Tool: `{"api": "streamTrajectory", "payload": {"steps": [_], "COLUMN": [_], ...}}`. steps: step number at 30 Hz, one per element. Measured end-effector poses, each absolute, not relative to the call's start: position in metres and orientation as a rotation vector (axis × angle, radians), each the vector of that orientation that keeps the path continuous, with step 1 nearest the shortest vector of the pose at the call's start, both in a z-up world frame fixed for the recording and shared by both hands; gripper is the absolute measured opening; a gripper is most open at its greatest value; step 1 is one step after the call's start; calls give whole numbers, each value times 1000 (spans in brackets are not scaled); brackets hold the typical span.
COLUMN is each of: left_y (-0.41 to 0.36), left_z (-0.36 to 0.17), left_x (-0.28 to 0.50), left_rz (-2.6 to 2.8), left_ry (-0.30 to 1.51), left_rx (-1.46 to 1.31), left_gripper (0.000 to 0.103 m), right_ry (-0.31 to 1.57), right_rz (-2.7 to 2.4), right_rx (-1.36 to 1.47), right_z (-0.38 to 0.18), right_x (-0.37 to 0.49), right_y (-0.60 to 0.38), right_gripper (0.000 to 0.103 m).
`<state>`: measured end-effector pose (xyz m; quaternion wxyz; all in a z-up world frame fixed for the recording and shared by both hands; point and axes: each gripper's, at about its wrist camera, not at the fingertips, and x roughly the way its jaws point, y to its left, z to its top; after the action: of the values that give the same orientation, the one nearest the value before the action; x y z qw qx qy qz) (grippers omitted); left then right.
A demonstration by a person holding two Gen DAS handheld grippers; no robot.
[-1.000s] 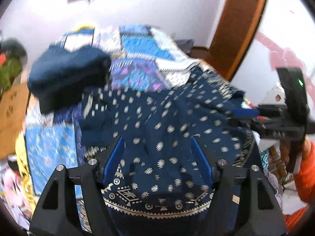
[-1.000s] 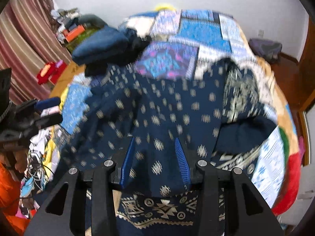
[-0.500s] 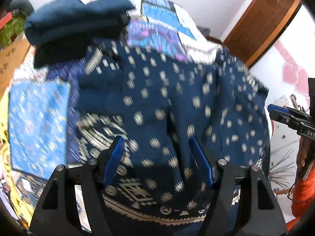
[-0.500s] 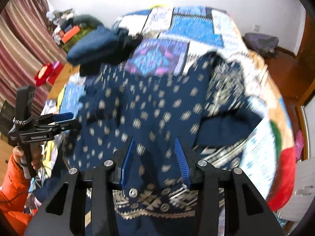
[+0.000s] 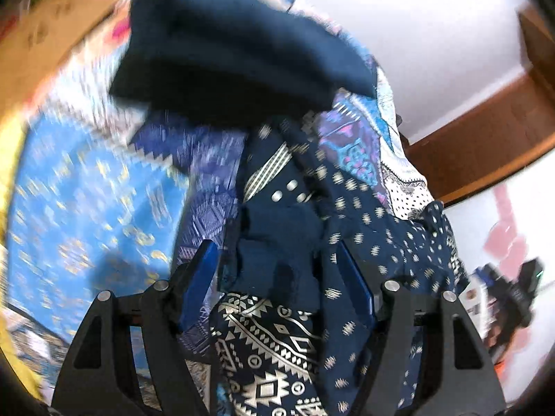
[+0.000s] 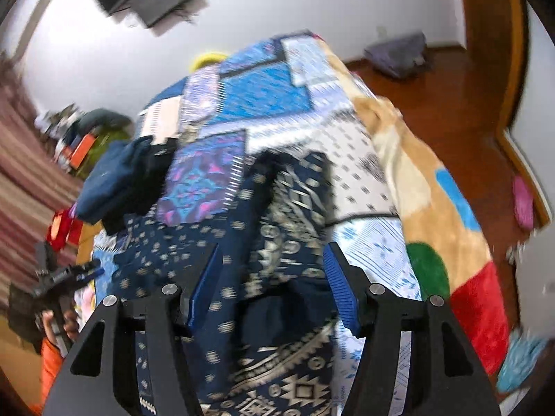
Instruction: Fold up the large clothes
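A large navy garment (image 5: pixel 364 222) with white dots and a white geometric border lies rumpled on the patchwork bed cover. My left gripper (image 5: pixel 277 277) is open low over its left part, with bunched cloth between the blue fingers (image 5: pixel 199 284). My right gripper (image 6: pixel 272 280) is open low over the garment's right part (image 6: pixel 284 228), cloth lying between its fingers (image 6: pixel 341 284). Neither closes on the cloth. Each view shows the other gripper at the side, the right gripper (image 5: pixel 513 287) and the left gripper (image 6: pixel 66 274).
A pile of folded dark blue clothes (image 5: pixel 225 45) sits at the bed's far left, also in the right wrist view (image 6: pixel 121 176). The patchwork cover (image 6: pixel 263 93) spans the bed. A wooden floor (image 6: pixel 451 104) lies to the right. Clutter (image 6: pixel 79 138) stands by the striped curtain.
Both grippers have dropped low and moved apart toward the garment's two sides. The views are now close to the cloth and blurred. Both jaws have stayed open.
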<state>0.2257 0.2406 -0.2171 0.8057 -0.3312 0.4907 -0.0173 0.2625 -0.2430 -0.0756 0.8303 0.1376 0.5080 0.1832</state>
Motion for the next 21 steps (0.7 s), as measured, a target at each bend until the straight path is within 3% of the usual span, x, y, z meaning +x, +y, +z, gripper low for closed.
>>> {"api": "streamTrajectory", "payload": {"steps": [5, 11, 15, 17, 19, 21], "left_y": [244, 232, 226, 222, 214, 204], "left_z": [-268, -266, -264, -261, -258, -253], "left_x": [236, 255, 272, 278, 284, 288], "left_rz": [-88, -133, -149, -141, -120, -99], "left_ry": [1121, 1075, 1029, 1003, 998, 1008], "left_rx": [-869, -775, -719, -688, -636, -581], "left_gripper": [69, 69, 67, 56, 44, 25], "right_ry": [1182, 1190, 1181, 1185, 1187, 1170], "right_rz": [373, 453, 456, 440, 430, 433], "right_rx": [399, 439, 443, 414, 379, 350], "right_z": [-111, -123, -129, -131, -131, -125], "right_x": [273, 286, 297, 301, 302, 300], "right_y": [-255, -241, -235, -230, -229, -227], "right_gripper": [56, 58, 48, 30, 26, 21]}}
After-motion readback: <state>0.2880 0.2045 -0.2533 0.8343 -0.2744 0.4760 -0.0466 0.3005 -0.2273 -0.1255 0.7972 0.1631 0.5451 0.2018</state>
